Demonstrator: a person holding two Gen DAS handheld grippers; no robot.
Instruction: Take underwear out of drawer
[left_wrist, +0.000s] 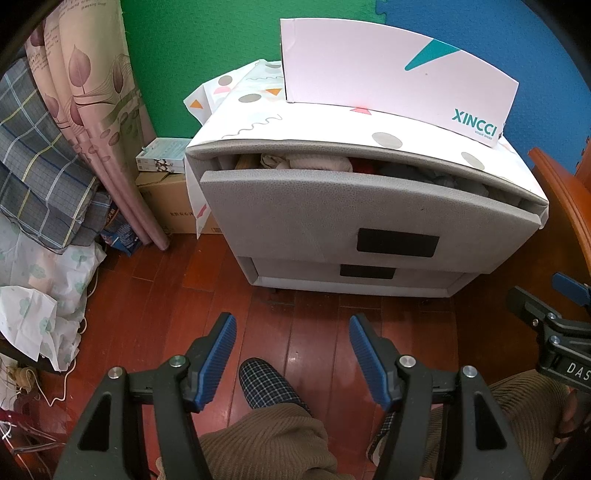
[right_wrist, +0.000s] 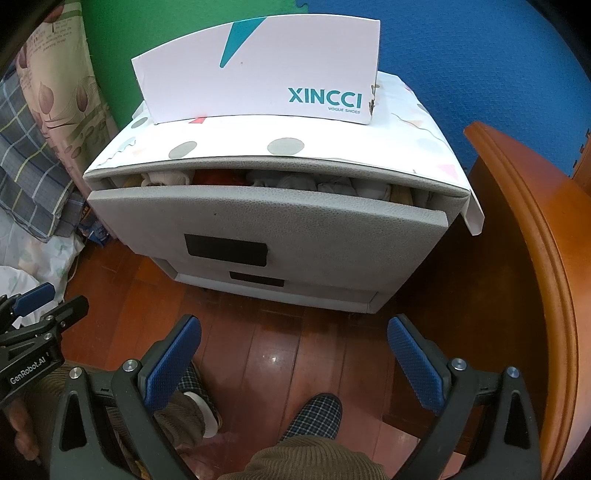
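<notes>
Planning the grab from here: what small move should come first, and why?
Probably bring the right gripper forward and up to the top drawer. Both grippers hang open and empty over the floor, the left gripper too, and the drawer is only slightly ajar, with folded clothes showing in the gap.

A bare stretch of wooden floor (left_wrist: 317, 332) is lying open between the person's slippered feet and the grey drawer chest (left_wrist: 332, 221). The top drawer (right_wrist: 258, 218) is standing slightly ajar, leaving only a narrow slot above its front panel, and folded clothes (right_wrist: 295, 182) are filling that slot. A white shoe box (right_wrist: 258, 74) is sitting on the chest's top. A wooden furniture edge (right_wrist: 535, 258) is crowding the right side; curtains (left_wrist: 92, 110) and bedding (left_wrist: 44, 166) are crowding the left.
</notes>
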